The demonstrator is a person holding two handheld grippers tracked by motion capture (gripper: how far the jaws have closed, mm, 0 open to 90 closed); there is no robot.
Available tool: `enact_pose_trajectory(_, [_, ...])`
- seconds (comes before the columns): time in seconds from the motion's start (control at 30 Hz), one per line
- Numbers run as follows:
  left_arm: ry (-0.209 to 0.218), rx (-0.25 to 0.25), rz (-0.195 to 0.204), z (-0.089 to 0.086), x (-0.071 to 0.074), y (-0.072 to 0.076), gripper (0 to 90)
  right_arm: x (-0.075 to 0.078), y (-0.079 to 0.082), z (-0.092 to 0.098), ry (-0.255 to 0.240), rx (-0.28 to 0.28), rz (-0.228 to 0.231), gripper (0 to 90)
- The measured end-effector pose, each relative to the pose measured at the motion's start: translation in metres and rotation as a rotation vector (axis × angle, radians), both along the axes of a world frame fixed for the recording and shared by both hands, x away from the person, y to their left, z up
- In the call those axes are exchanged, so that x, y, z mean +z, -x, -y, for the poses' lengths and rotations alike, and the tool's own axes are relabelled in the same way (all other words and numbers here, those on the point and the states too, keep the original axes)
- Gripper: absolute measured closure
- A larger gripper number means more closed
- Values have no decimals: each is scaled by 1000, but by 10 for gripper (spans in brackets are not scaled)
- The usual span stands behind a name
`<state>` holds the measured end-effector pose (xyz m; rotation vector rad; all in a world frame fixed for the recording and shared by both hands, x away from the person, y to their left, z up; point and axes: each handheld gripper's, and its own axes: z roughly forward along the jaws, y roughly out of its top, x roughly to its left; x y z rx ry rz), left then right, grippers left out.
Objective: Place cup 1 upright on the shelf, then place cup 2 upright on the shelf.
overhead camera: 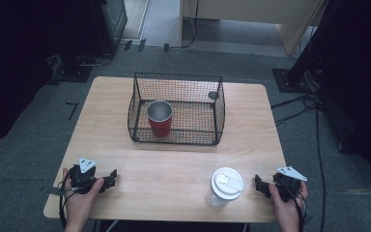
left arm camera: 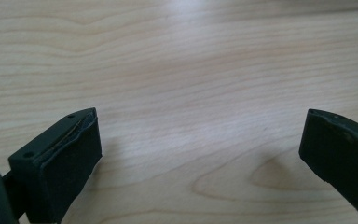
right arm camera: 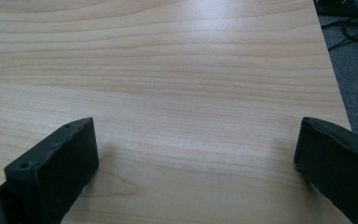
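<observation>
A black wire basket (overhead camera: pixel 220 104) stands at the back middle of the wooden table (overhead camera: pixel 174 164). Inside it, on the left, a red cup (overhead camera: pixel 160 118) with a metal inside stands upright. A clear cup with a white lid (overhead camera: pixel 226 186) stands near the front right. My left gripper (overhead camera: pixel 110 177) rests at the front left, held by a hand, open with bare wood between its jaws (left arm camera: pixel 200 135). My right gripper (overhead camera: pixel 260 185) sits just right of the lidded cup, also open over bare wood (right arm camera: pixel 196 140).
Grey carpet surrounds the table, with cables (overhead camera: pixel 304 104) on the floor to the right; these cables (right arm camera: pixel 354 28) lie beyond the table's right edge. Black stands and dark furniture sit at the back left and right. Bare wood lies between basket and front edge.
</observation>
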<state>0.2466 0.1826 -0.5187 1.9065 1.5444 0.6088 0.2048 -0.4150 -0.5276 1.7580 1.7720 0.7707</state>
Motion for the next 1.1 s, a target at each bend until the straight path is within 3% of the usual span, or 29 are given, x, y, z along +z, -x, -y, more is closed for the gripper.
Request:
enact_pose_trajectory(0.07, [2,5,-4,-3,-1,1,0,0,1,0,1,4,0,0])
enact_pose_trajectory(0.2, [-37,2,-13,-6,-1,3,0,1,3,1,3,19,-9,0])
enact_pose_trajectory(0.37, [-35,1,-12,-11,-1,5,0,3,6,1,1,53,-28,0])
enact_pose_trajectory(0.67, [-36,0,-12,-11,-1,6,0,15,16,5,-19,84,8,0])
enact_pose_trajectory(0.93, [-35,0,-12,-11,-1,6,0,30,18,-11,-42,135,33,0])
enact_pose_trajectory(1.1, [-34,-7,-11,-10,-2,4,0,40,17,-23,-65,209,34,0])
